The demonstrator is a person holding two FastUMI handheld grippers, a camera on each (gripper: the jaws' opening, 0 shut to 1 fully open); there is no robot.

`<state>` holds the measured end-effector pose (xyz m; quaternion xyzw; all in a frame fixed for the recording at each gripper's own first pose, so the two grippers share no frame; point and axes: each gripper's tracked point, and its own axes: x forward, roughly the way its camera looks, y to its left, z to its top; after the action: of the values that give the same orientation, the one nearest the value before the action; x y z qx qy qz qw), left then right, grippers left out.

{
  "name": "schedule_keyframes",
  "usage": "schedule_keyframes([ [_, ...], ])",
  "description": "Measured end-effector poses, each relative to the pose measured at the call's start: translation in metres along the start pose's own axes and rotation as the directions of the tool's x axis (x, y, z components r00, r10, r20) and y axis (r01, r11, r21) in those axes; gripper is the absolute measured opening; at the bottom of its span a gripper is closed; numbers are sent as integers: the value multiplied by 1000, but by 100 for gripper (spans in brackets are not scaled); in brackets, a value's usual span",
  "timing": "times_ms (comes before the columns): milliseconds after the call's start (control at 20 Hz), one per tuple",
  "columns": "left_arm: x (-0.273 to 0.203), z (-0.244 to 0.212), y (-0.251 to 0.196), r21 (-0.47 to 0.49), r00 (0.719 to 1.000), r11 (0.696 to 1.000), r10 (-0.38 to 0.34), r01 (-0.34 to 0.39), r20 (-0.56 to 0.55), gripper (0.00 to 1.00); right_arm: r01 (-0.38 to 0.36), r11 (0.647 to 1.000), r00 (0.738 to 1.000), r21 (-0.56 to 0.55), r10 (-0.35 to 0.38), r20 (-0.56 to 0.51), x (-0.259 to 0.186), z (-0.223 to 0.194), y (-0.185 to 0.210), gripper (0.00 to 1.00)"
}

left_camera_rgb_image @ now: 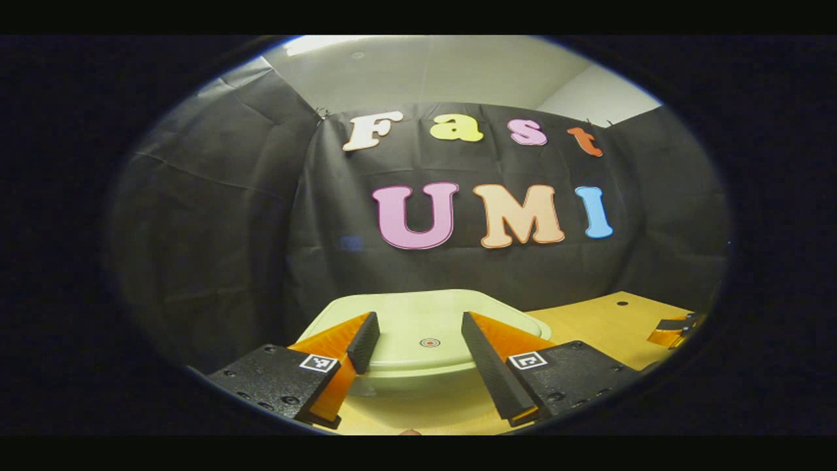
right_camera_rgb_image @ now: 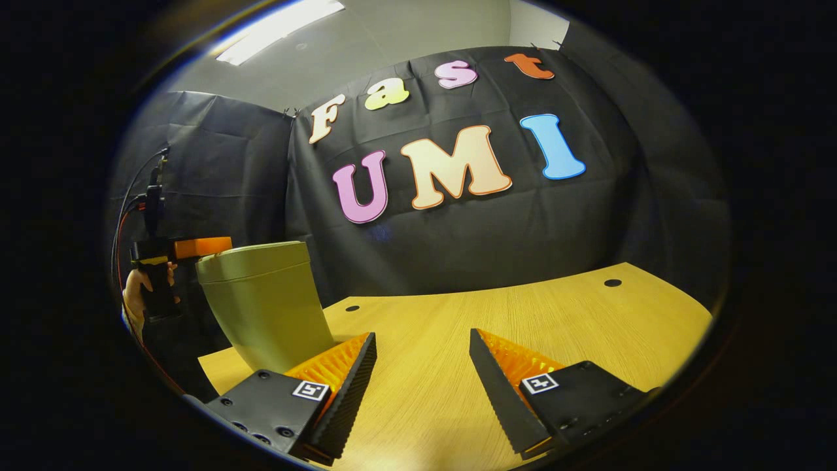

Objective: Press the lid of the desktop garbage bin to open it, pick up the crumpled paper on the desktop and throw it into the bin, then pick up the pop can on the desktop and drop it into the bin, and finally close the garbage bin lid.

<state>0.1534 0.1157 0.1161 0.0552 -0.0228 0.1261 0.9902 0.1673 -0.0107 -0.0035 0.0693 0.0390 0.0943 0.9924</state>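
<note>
While the pale green plastic bin (left_camera_rgb_image: 425,340) sat at twelve o'clock with lid down, the left gripper (left_camera_rgb_image: 418,356) hovered above it, jaws open; the right gripper (right_camera_rgb_image: 422,379) gaped over the wooden desktop (right_camera_rgb_image: 523,314); an off-centre press might tip it.

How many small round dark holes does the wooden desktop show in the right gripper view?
2 holes: one beside the pale green plastic garbage bin, one near the desktop's far edge, at the view's right. The bin may hide others.
</note>
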Motion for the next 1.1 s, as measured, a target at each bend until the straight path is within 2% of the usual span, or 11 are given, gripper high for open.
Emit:
schedule_keyframes([
  [250,1,-1,-2,-8,1000,1000,-3,3,22,82,-2,1000,1000,9,2,-3,0,0,-1,91],
  [400,-1,0,-3,-4,1000,1000,-9,9,28,79,-4,1000,1000,13,3,6,-2,2,0,91],
  [550,-3,1,2,34,1000,999,5,-6,25,86,1,1000,1000,9,-1,9,-2,4,2,91],
  [600,-4,2,-1,30,1000,1000,-6,5,30,94,0,1000,1000,6,0,5,-4,4,5,91],
  [650,-10,2,-5,16,999,1000,-24,23,36,97,2,1000,1000,3,-2,-1,-4,5,6,91],
  [850,-35,4,-18,8,992,997,-79,78,102,98,-7,1000,1000,-30,8,24,-3,44,28,91],
  [950,-52,3,-29,27,982,992,-130,127,137,100,-30,998,998,-54,33,61,0,75,51,91],
  [1050,-71,-2,-40,24,970,982,-188,187,151,97,-34,994,995,-101,43,87,7,101,73,91],
  [1100,-80,-6,-47,16,964,976,-219,219,148,100,-35,991,993,-126,48,105,12,114,84,91],
])
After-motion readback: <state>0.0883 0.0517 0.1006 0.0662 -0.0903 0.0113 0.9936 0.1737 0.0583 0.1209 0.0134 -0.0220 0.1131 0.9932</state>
